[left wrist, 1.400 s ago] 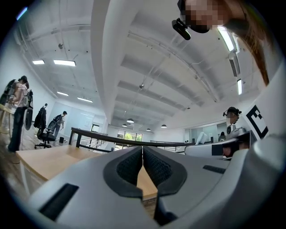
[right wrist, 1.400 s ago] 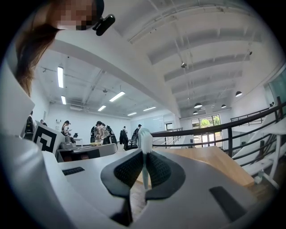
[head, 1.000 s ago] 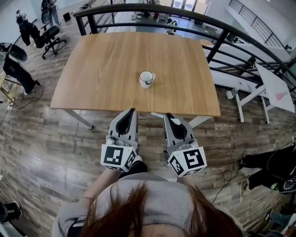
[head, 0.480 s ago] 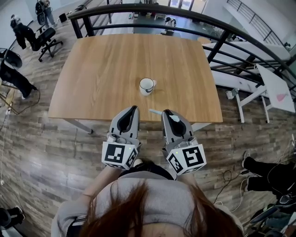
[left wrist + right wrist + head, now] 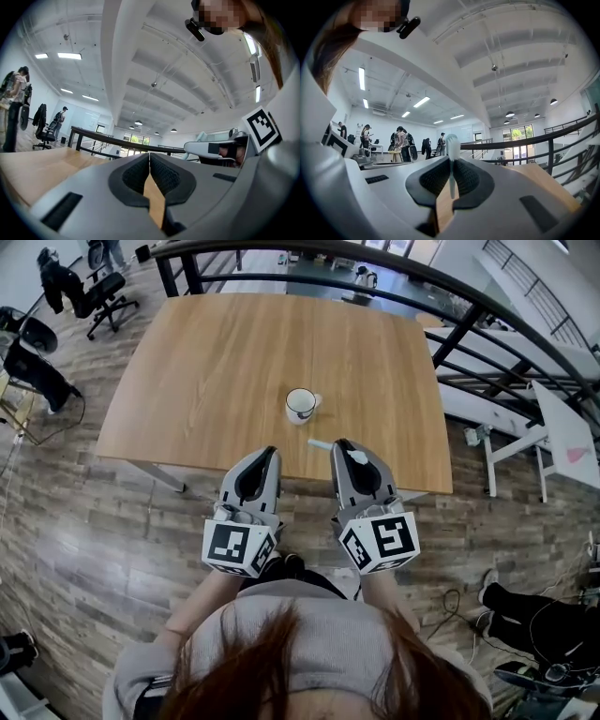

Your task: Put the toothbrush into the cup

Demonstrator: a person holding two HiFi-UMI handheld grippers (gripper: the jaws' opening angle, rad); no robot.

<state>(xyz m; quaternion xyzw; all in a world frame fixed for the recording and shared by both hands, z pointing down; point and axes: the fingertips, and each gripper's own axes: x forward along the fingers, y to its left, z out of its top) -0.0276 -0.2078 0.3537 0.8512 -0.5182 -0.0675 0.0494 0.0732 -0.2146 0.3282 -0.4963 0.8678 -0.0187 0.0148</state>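
Both arms reached forward, wrists level, the two grippers side by side, close but not touching. The left gripper (image 5: 270,456) pointed straight ahead, its jaws pressed together with nothing between them. The right gripper (image 5: 339,444) ran parallel to it, its jaws clamped on the toothbrush (image 5: 451,140), whose end stuck out sideways toward the left gripper.
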